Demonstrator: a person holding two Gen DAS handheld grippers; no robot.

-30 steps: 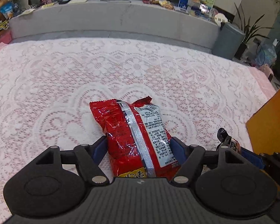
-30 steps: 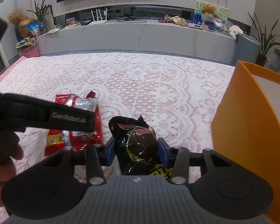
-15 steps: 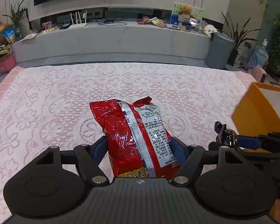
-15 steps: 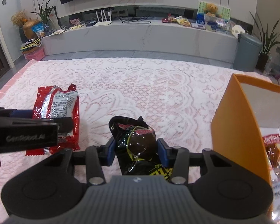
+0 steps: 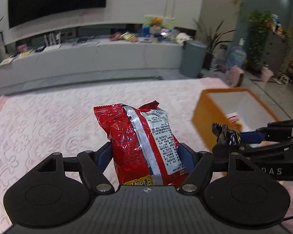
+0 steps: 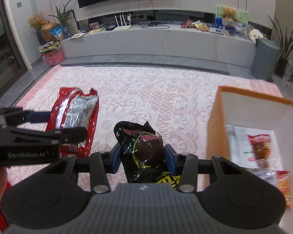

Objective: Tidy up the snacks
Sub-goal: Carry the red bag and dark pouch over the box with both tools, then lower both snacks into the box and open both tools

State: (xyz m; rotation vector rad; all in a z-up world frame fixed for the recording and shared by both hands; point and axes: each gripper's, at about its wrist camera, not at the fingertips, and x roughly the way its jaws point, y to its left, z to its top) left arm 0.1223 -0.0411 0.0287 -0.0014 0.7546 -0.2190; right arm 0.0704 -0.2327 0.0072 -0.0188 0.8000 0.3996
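My left gripper [image 5: 145,156] is shut on a red snack bag [image 5: 140,138] with a silver seam and holds it above the lace cloth. It also shows in the right wrist view [image 6: 76,115]. My right gripper [image 6: 142,156] is shut on a black snack bag [image 6: 144,152], held in the air beside the orange box [image 6: 214,128]. The black bag's tip [image 5: 226,135] shows in the left wrist view at the right, in front of the orange box [image 5: 205,117]. The box is open on top, with several snack packets [image 6: 259,146] inside.
The pink lace cloth [image 6: 156,89] covers the surface below. A long grey TV bench [image 6: 166,41] stands beyond it, with a grey bin [image 6: 265,58] and plants at its right end.
Both grippers have risen with their bags. The left gripper has swung toward the orange box, which now shows its open top and the packets inside.
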